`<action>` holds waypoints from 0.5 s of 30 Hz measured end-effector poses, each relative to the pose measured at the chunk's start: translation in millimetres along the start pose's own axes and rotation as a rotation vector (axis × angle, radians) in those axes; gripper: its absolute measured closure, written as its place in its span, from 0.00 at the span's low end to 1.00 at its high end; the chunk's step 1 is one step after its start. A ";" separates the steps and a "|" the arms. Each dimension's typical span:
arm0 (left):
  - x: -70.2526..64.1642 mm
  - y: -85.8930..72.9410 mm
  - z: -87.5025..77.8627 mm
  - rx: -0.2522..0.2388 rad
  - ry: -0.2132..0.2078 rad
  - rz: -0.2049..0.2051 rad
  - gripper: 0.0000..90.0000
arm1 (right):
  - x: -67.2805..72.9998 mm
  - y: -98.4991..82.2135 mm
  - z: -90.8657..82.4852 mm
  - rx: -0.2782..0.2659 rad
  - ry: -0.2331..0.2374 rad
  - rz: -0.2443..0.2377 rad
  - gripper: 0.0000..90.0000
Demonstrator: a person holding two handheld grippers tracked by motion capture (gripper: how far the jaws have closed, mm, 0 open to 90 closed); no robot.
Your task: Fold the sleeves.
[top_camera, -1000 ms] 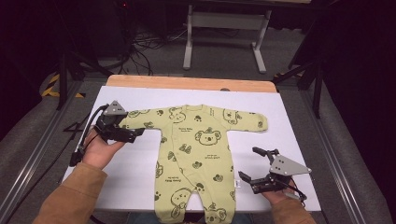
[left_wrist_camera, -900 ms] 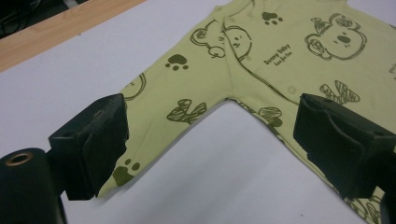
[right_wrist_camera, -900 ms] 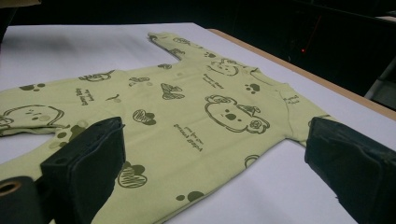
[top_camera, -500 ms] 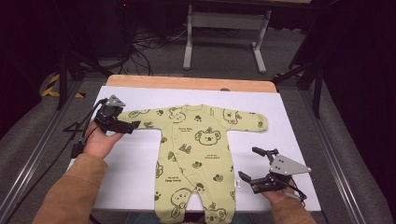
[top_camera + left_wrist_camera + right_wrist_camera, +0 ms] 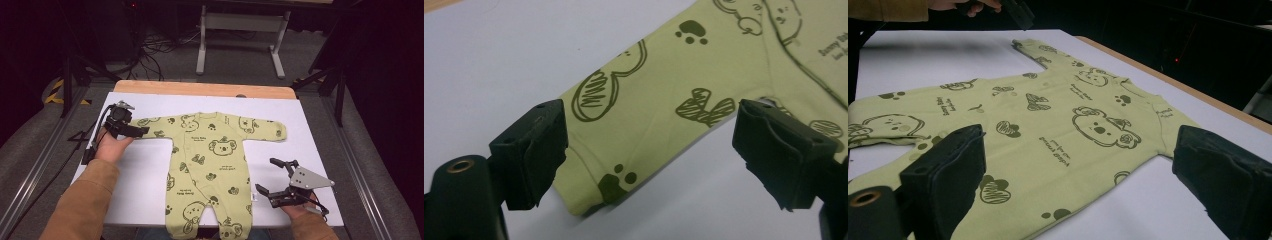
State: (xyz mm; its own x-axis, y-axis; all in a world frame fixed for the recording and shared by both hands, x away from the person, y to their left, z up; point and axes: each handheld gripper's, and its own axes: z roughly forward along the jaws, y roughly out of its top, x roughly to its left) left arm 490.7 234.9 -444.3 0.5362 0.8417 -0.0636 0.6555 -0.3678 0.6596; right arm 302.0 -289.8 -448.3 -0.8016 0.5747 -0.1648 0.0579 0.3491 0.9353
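Right tool (image 5: 281,181): yours, nearest the bench's front edge, jaws wide apart, empty, resting beside the romper's lower right side, clear of the cloth.

Baby romper (image 5: 212,165): pale green, koala and paw print, lying flat and face up on the white bench (image 5: 310,145), sleeves spread, legs reaching the near edge.

Left tool (image 5: 644,160): yours, farther out, jaws parted and straddling the cuff of the left sleeve (image 5: 634,115), one jaw on each side, nothing pinched.

Step in hand, by judgement: taking hold of that cuff, likely to start a fold. Next you would lower the jaws around the cuff edge and close on one layer pair only.

Far edge: wooden bench rim (image 5: 200,89).
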 end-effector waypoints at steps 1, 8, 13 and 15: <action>2.9 -0.7 1.5 0.001 -0.002 -0.021 0.18 | -0.1 0.0 -0.2 -0.001 0.001 0.001 0.08; 10.8 -4.0 8.0 0.048 0.066 -0.064 0.21 | -0.2 0.0 -0.3 -0.009 0.010 0.006 0.08; 17.9 -6.8 12.5 0.112 0.103 -0.121 0.25 | -0.1 0.1 -1.0 -0.014 0.012 0.006 0.08; 20.4 -7.8 13.7 0.116 0.102 -0.135 0.25 | -0.8 0.1 -1.0 -0.017 0.014 0.012 0.08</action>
State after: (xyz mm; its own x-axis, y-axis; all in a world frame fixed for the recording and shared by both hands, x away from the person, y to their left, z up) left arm 503.8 249.4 -461.0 0.3866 0.9199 -0.0652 0.7776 -0.2872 0.5593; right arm 302.1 -291.0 -447.7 -0.8093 0.5680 -0.1497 0.0573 0.3300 0.9423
